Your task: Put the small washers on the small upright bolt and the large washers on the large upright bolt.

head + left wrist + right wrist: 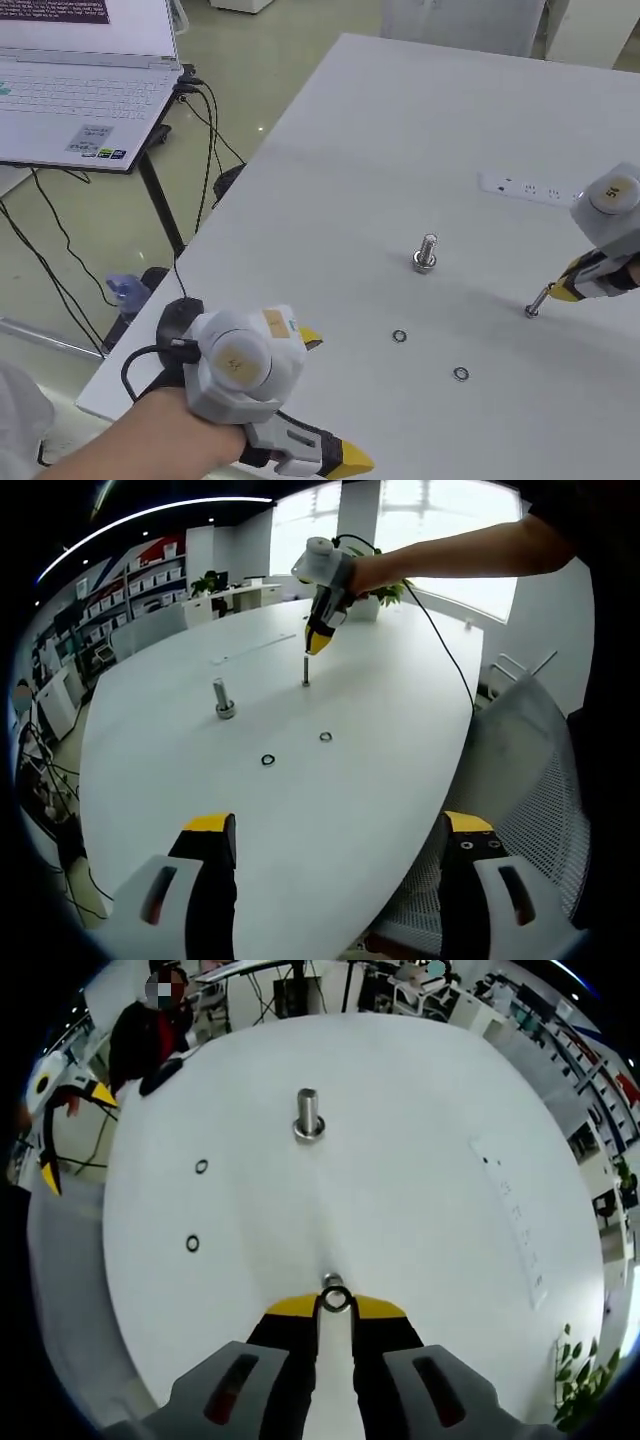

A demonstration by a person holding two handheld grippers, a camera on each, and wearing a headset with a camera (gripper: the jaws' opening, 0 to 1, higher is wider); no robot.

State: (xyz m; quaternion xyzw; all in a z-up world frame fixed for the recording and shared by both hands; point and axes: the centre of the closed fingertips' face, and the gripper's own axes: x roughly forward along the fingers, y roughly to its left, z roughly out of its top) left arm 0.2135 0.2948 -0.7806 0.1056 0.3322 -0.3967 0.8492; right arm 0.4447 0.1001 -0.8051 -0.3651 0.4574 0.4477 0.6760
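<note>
- Two loose washers (pixel 400 336) lie flat on the white table (pixel 380 150), apart from each other, between the left gripper (pixel 335 400) and the bolts.
- One large upright bolt (pixel 425 252) stands near the middle of the table, with its wider base on the surface.
- One small upright bolt (pixel 537 302) stands well apart from it, to the right. The right gripper (pixel 560 292) comes down at a slant, and its tips meet the top of this bolt.
- In the head view the tips and the bolt's top are one small blur. The right gripper view is plainer: the jaws are almost together, clamped on the held washer (pixel 336 1301) between the yellow tips (pixel 290 1307), and the ring sits just at the bolt's upper end.
- I cannot tell whether the ring is already around the bolt or just above it.
- The left gripper is held low at the near left corner of the table. Its own view shows the jaws wide apart over the table edge.
- The left gripper view shows from the side the person's arm reaching over with the right gripper.
- A power strip (pixel 530 188) lies beyond the bolts, and a laptop (pixel 80 80) stands left of the table.
</note>
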